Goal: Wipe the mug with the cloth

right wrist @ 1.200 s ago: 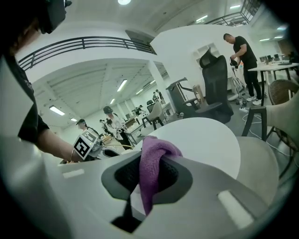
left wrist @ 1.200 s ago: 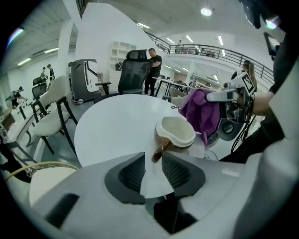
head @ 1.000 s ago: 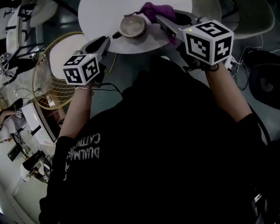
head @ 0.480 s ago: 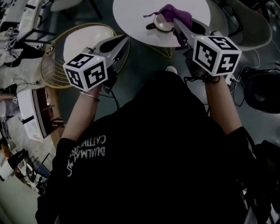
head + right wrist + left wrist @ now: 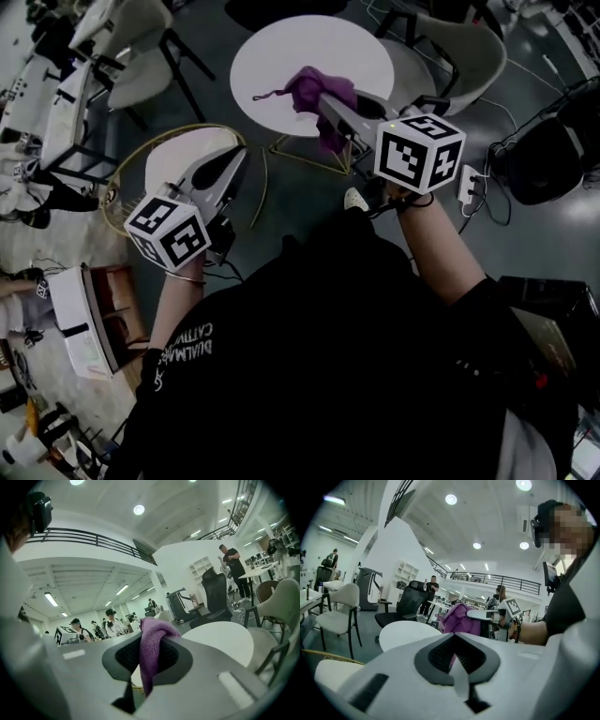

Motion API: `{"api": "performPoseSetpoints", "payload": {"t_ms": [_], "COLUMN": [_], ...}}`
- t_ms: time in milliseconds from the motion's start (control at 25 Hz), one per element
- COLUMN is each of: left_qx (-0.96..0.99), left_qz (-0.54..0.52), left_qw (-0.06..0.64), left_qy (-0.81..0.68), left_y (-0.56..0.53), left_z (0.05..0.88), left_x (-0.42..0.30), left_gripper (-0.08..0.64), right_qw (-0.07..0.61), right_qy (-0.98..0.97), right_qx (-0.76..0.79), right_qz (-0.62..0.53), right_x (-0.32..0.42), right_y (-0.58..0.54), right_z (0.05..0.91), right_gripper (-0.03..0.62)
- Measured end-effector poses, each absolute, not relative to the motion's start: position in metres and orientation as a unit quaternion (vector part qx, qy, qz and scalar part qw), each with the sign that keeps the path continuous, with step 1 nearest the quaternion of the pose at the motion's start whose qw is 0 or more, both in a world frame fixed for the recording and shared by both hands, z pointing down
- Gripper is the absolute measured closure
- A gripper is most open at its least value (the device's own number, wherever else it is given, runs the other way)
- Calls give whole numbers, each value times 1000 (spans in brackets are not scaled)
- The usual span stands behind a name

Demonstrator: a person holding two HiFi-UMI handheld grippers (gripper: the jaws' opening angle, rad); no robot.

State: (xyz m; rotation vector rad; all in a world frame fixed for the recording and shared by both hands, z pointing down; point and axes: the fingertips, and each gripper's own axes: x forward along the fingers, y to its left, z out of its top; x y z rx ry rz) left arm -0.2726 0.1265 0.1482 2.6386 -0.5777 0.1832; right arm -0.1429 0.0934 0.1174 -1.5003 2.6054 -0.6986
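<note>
Head view: cloth up, mug unseen

Left gripper (image 5: 234, 164), 8 o'clock, clenched on nothing. Right gripper (image 5: 328, 101), 1 o'clock, pinches purple cloth (image 5: 305, 86) over round table (image 5: 366, 47), 12 o'clock. Mug not visible, maybe behind cloth. Risk: unsteadied mug gets shoved off; loose fold slips out.

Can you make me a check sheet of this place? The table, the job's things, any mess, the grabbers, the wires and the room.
Surface: round white table, bare where it shows.
Job's things: purple cloth hanging from the right gripper; mug not seen.
Clutter: nothing seen on the table.
Grippers: left gripper shut, empty; right gripper shut on the cloth.
Cables: power strip on the floor.
Surroundings: white chair, gold wire stool, people far off.
</note>
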Motion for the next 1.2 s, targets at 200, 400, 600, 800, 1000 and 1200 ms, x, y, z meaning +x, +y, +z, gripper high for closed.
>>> {"api": "performPoseSetpoints", "payload": {"t_ms": [200, 400, 600, 800, 1000, 1200], "left_qx": [948, 951, 949, 944, 942, 937], "left_qz": [39, 26, 11, 6, 4, 3], "left_qw": [223, 204, 192, 181, 188, 211], "left_qy": [-224, -233, -251, -276, -278, -279], "left_y": [147, 147, 136, 137, 143, 150], "left_z": [108, 77, 52, 44, 46, 62], "left_x": [-269, -254, -241, -230, -208, -189], "left_gripper": [557, 557, 557, 557, 557, 557], "right_qw": [25, 14, -24, -36, -28, -37], "right_qy": [841, 845, 855, 859, 858, 856], "right_qx": [-488, -484, -479, -477, -483, -486], "right_qz": [-230, -227, -196, -181, -174, -175], "right_x": [-133, -118, -103, -77, -43, -20], "right_y": [122, 121, 106, 103, 105, 113], "right_z": [85, 73, 63, 50, 37, 43], "right_gripper": [548, 548, 548, 548, 548, 548]}}
